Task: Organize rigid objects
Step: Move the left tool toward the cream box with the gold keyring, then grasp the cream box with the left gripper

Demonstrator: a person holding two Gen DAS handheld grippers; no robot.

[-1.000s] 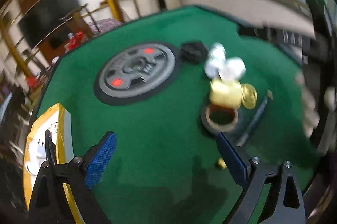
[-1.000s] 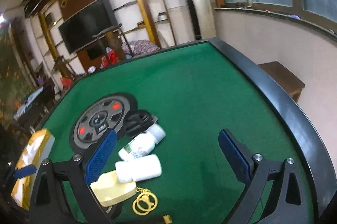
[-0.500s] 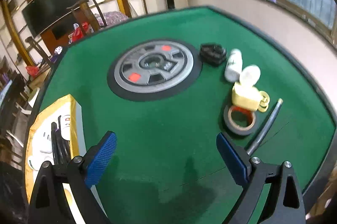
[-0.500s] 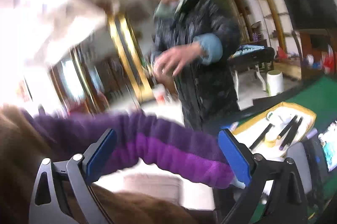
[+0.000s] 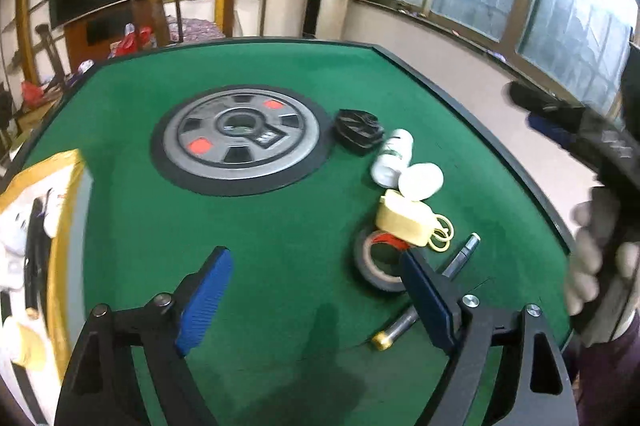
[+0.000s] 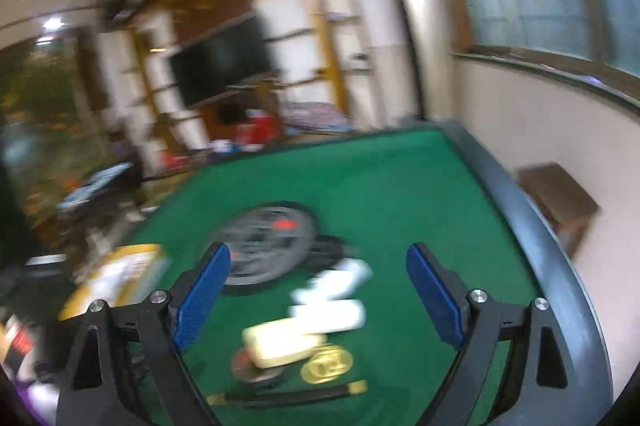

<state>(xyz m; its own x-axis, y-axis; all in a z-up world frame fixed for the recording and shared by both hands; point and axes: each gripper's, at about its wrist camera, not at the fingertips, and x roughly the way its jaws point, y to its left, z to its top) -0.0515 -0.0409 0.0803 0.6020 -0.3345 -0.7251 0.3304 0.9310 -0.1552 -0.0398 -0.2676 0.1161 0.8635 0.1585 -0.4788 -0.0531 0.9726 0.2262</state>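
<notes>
On the green table lie a grey weight plate, a black clip-like piece, two white bottles, a cream block with yellow rings, a tape roll and a dark pen. My left gripper is open and empty above the table's near side, left of the tape roll. My right gripper is open and empty above the same pile; its view is blurred, showing the white bottles and the cream block.
A yellow-rimmed tray with black and white items sits at the table's left edge. The table has a raised black rim. A hand holds the other gripper at the right. A wooden stool stands beyond the table.
The right gripper has swung back from facing the room and a person to facing the table. The left gripper has drifted slightly nearer the tape roll. Both stay open.
</notes>
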